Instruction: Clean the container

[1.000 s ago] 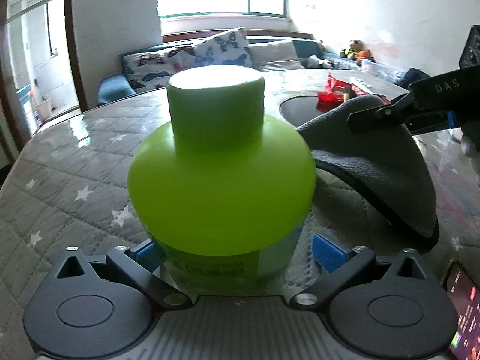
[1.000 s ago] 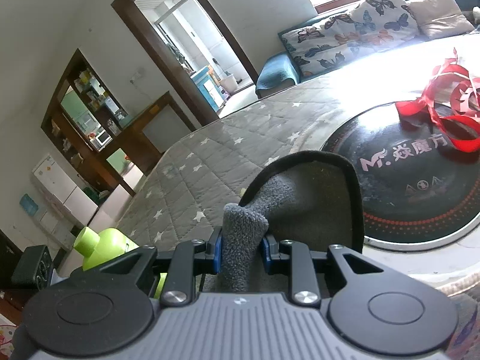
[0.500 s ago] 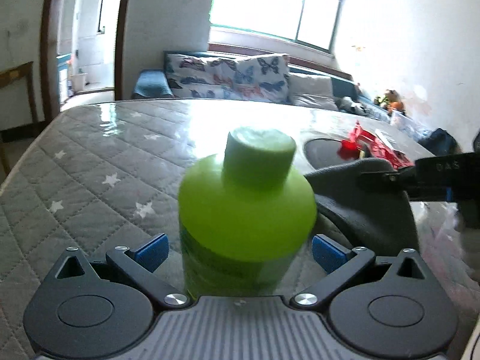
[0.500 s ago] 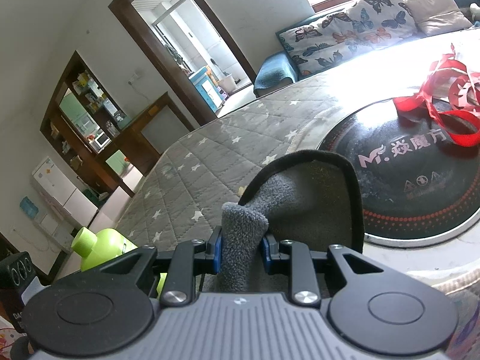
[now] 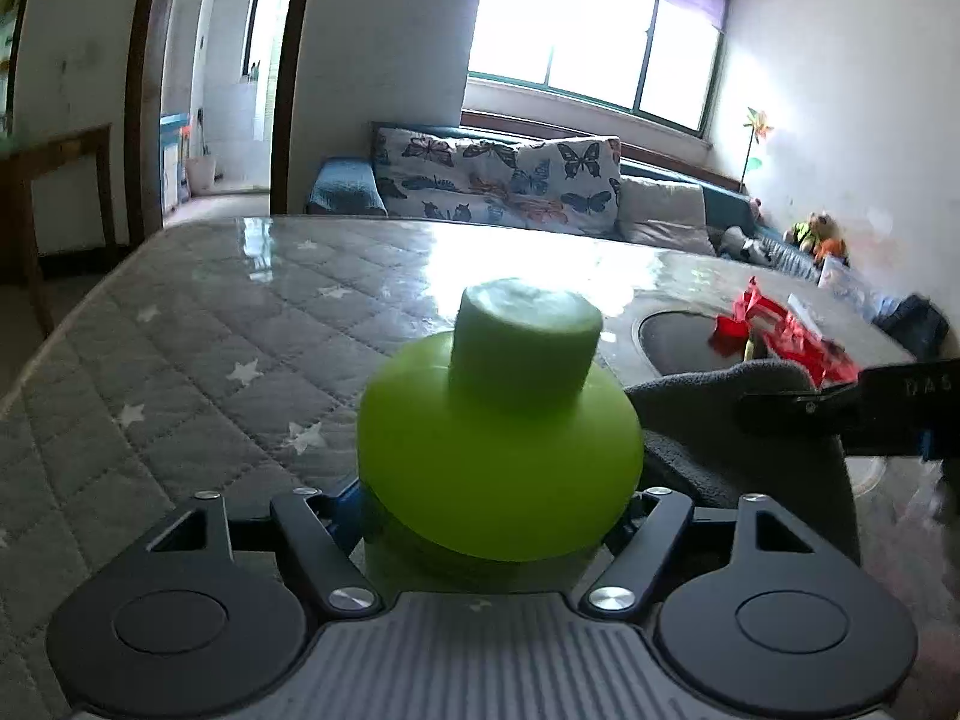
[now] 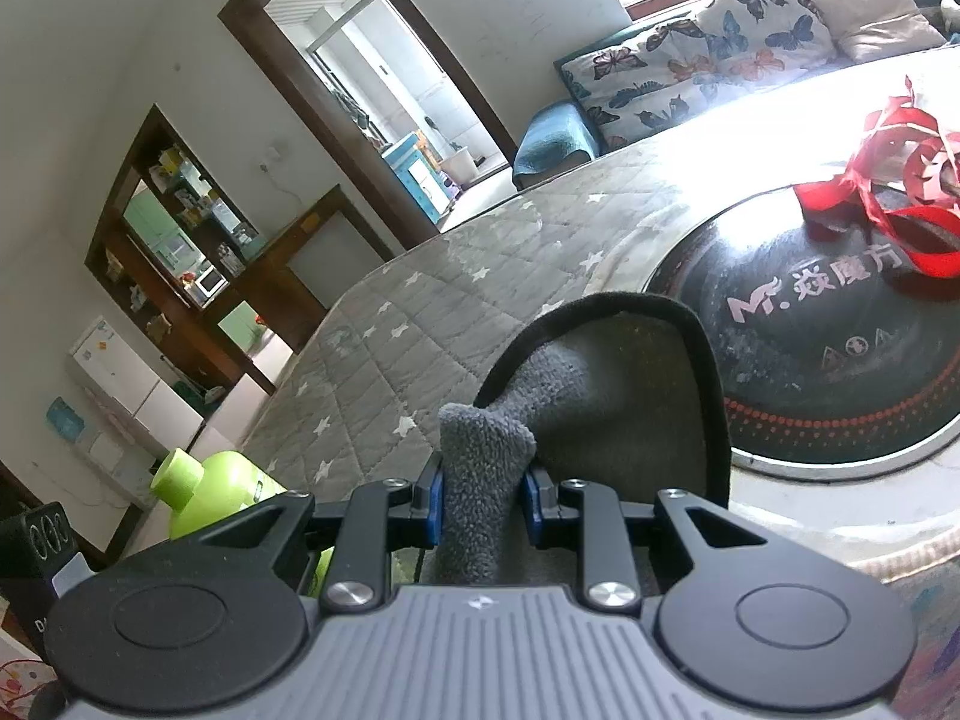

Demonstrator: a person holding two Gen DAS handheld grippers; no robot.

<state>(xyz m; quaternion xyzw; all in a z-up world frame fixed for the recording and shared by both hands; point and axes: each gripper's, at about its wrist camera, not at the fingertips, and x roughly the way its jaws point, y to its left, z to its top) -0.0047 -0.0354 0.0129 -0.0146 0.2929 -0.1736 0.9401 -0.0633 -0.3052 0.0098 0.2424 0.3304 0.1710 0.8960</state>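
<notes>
The left gripper has its jaws closed on the body of the green container, which stands upright with its pale green cap at 12 o'clock. The right gripper pinches a fold of grey cloth, the rest draping forward over the quilted star-print table cover. This looks like the approach before wiping: in the left view the cloth sits at 3 o'clock of the container, near but apparently not touching. The next move calls for bringing the fleecy cloth against the smooth, rounded plastic shoulder. A glossy black round panel with red ribbon lies beyond at 2 o'clock
</notes>
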